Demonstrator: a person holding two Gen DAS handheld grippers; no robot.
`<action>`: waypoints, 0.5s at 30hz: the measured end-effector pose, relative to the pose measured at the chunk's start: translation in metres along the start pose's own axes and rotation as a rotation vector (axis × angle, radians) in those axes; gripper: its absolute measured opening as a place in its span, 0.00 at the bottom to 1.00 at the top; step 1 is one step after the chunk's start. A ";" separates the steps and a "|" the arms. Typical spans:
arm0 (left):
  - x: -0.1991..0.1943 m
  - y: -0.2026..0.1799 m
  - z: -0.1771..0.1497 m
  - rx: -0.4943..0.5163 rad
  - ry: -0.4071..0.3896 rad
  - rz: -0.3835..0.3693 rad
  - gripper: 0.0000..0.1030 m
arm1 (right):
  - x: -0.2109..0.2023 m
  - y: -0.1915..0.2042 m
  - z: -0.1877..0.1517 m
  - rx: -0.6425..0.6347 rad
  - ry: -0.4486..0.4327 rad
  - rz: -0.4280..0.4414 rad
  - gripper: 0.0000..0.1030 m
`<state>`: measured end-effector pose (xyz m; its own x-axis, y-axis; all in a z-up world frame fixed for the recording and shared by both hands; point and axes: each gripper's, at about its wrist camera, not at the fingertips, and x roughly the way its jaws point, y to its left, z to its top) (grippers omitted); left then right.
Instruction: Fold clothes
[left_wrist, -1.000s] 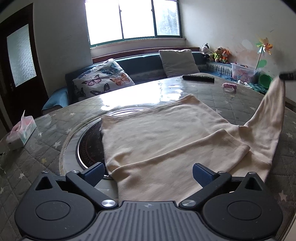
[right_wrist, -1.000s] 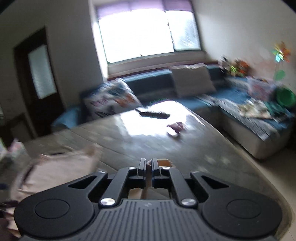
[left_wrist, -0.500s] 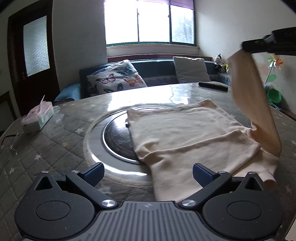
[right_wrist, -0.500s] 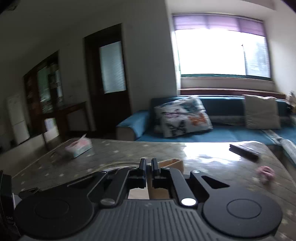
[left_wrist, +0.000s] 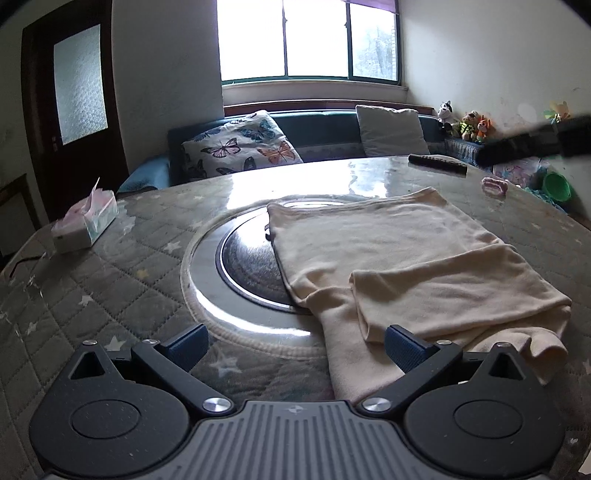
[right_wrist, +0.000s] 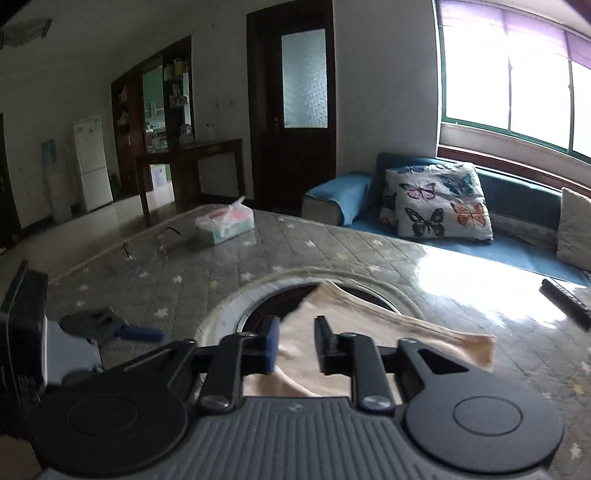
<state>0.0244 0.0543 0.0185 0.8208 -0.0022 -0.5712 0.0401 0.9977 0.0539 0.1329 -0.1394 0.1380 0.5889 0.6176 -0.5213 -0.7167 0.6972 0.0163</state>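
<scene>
A cream long-sleeved garment (left_wrist: 373, 243) lies flat on the round table (left_wrist: 110, 295), partly over its dark centre plate. One sleeve (left_wrist: 454, 291) lies folded across the lower body. My left gripper (left_wrist: 295, 345) is open at the near hem, its right fingertip over the cloth and nothing between its jaws. My right gripper (right_wrist: 297, 332) hovers above the garment (right_wrist: 369, 325) with its jaws opening; nothing is held between them and the cloth lies below. In the left wrist view the right gripper (left_wrist: 535, 142) is a dark blur in the air at upper right, with no cloth hanging from it.
A tissue box (left_wrist: 86, 221) stands at the table's left. A black remote (left_wrist: 437, 164) and a small pink item (left_wrist: 495, 184) lie at the far right. Glasses (right_wrist: 147, 243) rest near the tissue box. A blue sofa with a butterfly cushion (left_wrist: 240, 147) runs behind the table.
The right gripper swung the lifted sleeve across the garment and let it go; the sleeve now lies folded on the body. Its jaws have parted. The left gripper shifted slightly.
</scene>
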 end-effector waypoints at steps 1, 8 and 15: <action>0.000 -0.002 0.002 0.004 -0.001 0.000 1.00 | -0.003 -0.006 -0.004 -0.007 0.018 -0.015 0.21; 0.007 -0.021 0.015 0.038 -0.024 -0.029 0.80 | -0.011 -0.047 -0.062 0.043 0.189 -0.095 0.21; 0.019 -0.043 0.020 0.109 -0.005 -0.096 0.41 | -0.007 -0.070 -0.112 0.139 0.264 -0.089 0.20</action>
<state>0.0499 0.0102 0.0220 0.8131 -0.0980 -0.5738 0.1798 0.9798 0.0875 0.1371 -0.2331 0.0443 0.5167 0.4490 -0.7289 -0.5982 0.7985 0.0678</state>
